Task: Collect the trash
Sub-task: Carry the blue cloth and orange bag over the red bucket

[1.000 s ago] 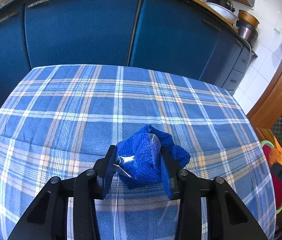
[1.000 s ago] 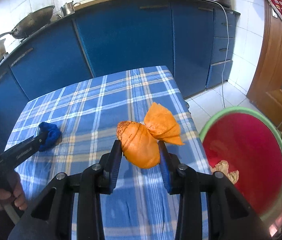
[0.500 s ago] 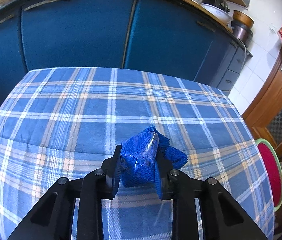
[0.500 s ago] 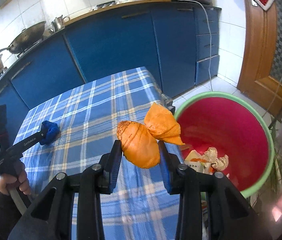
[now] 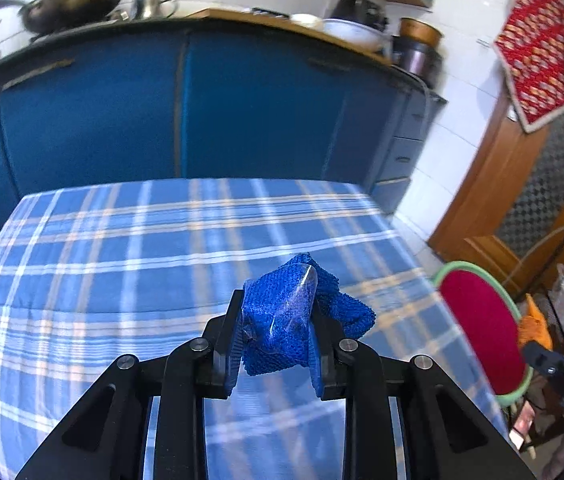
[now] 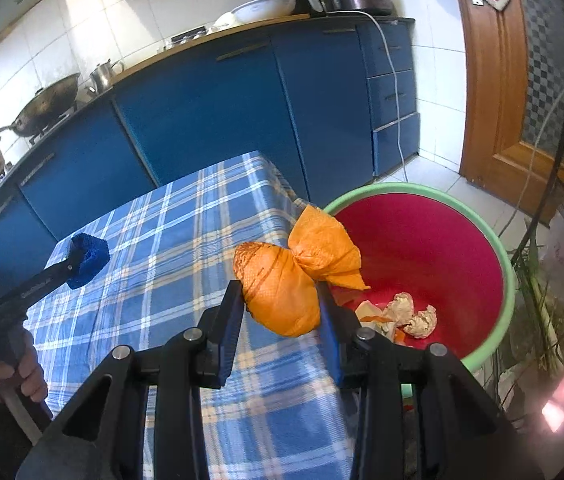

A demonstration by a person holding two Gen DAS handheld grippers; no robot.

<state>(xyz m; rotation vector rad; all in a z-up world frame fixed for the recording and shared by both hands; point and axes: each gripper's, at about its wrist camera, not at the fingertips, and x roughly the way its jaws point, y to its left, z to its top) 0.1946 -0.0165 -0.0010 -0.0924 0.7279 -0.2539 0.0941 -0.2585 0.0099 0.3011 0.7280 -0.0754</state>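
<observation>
1. The table (image 6: 186, 240) with the blue checked cloth takes up most of both views. Its near part is cut off by the black tongs, so I cannot tell if more trash lies there.
2. The red bin (image 6: 434, 248) with the green rim stands on the floor just beside the table's end, I think so trash can drop straight in. Some crumpled scraps (image 6: 406, 314) already lie at its bottom. In the left view only a slice of the bin shows.
3. The right gripper (image 6: 282, 300) is squeezed tight on an orange paper wad (image 6: 282, 292), held up by the bin's near rim, likely ready to drop.
4. The left gripper (image 5: 276, 334) is pinched on a blue cloth wad (image 5: 282, 320), up off the table and well apart from the bin.
5. Something clear and shiny is wrapped with the blue wad; I cannot tell what it is.
6. A hand (image 6: 10, 376) holds the left tongs' handle; the rest of the person is cut off.
</observation>
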